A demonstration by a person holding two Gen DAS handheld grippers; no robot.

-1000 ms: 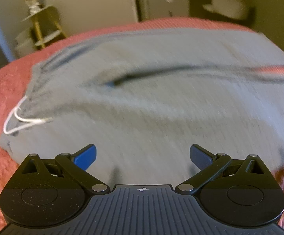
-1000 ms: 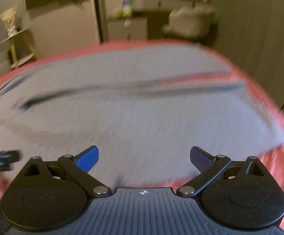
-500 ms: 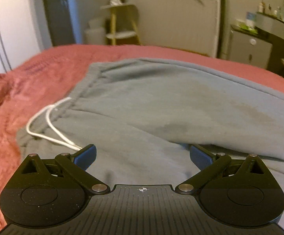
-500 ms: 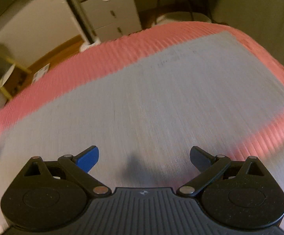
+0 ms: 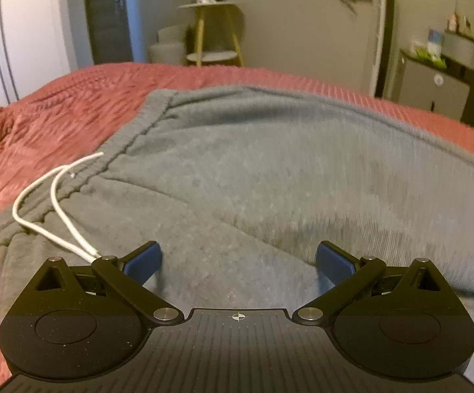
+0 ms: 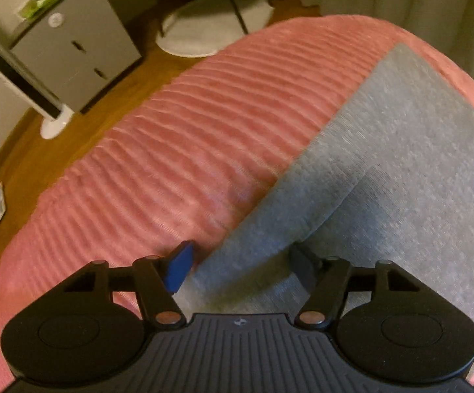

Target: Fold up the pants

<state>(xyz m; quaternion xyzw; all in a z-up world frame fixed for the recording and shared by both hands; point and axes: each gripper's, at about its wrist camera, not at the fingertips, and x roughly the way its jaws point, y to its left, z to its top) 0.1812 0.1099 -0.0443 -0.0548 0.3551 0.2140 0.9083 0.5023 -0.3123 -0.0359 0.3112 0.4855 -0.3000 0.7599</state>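
While spread flat on red bedspread [image 6: 178, 150], grey pants [image 5: 269, 177] under both tools: left gripper [image 5: 238, 262] agape over waistband end (white drawstring [image 5: 57, 203] alongside), right gripper [image 6: 242, 265] agape, straddling leg edge.

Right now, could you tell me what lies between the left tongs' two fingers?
Only grey pants fabric in the left wrist view; the left tongs are open, and the drawstring lies outside.

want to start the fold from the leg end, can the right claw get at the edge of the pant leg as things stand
Probably yes. The right claw is open and straddles the edge of the grey pants where they lie flat on the pink bedspread. Nothing lies between the jaws and the fabric edge.
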